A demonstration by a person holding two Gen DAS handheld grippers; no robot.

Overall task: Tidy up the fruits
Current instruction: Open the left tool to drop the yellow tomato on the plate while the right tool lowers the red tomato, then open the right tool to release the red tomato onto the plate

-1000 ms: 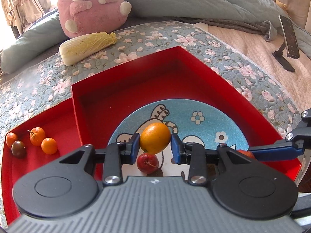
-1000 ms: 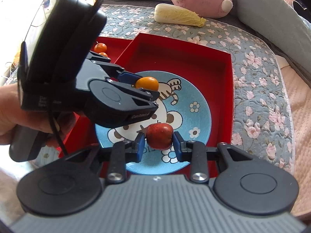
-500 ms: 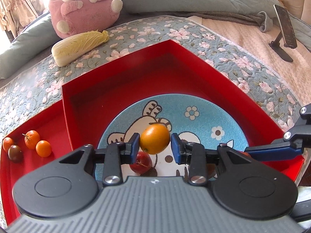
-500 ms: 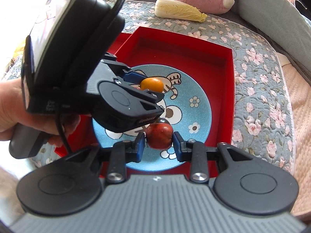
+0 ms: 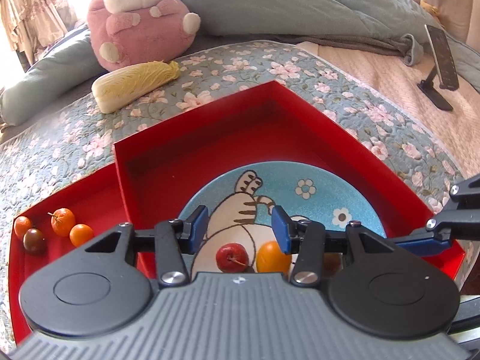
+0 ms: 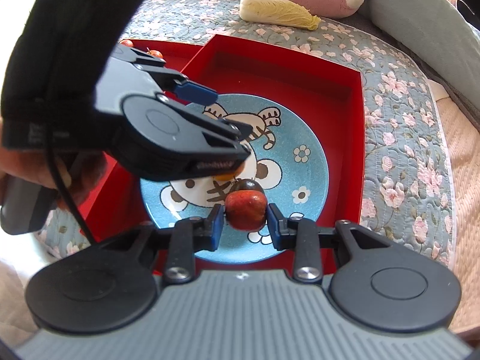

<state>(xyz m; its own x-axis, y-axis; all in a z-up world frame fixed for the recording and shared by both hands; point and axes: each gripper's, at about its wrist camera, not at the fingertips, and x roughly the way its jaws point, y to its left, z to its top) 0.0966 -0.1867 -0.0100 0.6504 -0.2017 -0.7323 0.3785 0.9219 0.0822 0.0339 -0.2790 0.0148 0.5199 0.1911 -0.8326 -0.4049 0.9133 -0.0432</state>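
Observation:
A blue cartoon plate (image 5: 318, 180) lies in the deep red box (image 5: 345, 126). My left gripper (image 5: 240, 231) is open and empty above the plate. An orange fruit (image 5: 271, 258) and a small red fruit (image 5: 232, 258) lie on the plate just under it. In the right wrist view my right gripper (image 6: 244, 222) is shut on a red fruit (image 6: 246, 211) just above the plate (image 6: 303, 132). A dark fruit (image 6: 250, 184) lies on the plate behind it. The left gripper body (image 6: 168, 138) hides most of the orange fruit there.
A shallow red tray (image 5: 99, 186) to the left holds several small orange and dark fruits (image 5: 63, 222). A napa cabbage (image 5: 135, 85) and a pink plush (image 5: 141, 18) lie on the floral quilt beyond. A phone on a stand (image 5: 441, 66) is at the far right.
My left gripper has opened and let go of the orange fruit, which now lies on the plate beside the small red fruit. My right gripper still holds its red fruit, lower over the plate.

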